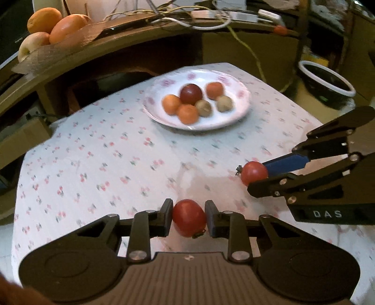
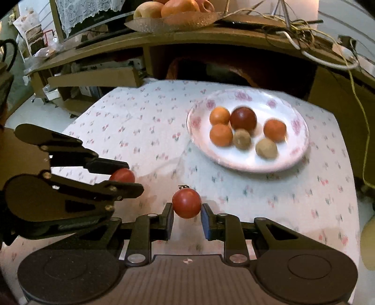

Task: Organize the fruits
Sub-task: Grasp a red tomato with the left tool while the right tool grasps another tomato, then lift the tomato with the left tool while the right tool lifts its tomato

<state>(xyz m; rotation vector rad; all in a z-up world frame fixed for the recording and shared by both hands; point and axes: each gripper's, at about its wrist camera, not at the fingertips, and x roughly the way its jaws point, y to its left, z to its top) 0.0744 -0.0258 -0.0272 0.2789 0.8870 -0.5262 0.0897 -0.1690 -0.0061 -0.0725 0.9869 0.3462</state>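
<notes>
My left gripper (image 1: 189, 217) is shut on a red tomato (image 1: 189, 217) above the flowered tablecloth. My right gripper (image 2: 186, 206) is shut on a second red tomato (image 2: 186, 203). In the left wrist view the right gripper (image 1: 257, 174) and its tomato (image 1: 253, 173) show at the right. In the right wrist view the left gripper (image 2: 126, 176) and its tomato (image 2: 122, 175) show at the left. A white floral plate (image 1: 241, 93) ahead holds three oranges, a dark red fruit (image 1: 191, 93) and two brown kiwis. The plate (image 2: 297, 122) also shows in the right wrist view.
The flowered tablecloth (image 1: 105, 152) covers the table. Behind it stands a wooden shelf (image 1: 117, 49) with a tray of larger fruit (image 1: 54, 23) and tangled cables (image 1: 187, 16). A dark bowl (image 1: 327, 79) sits off the table at the right.
</notes>
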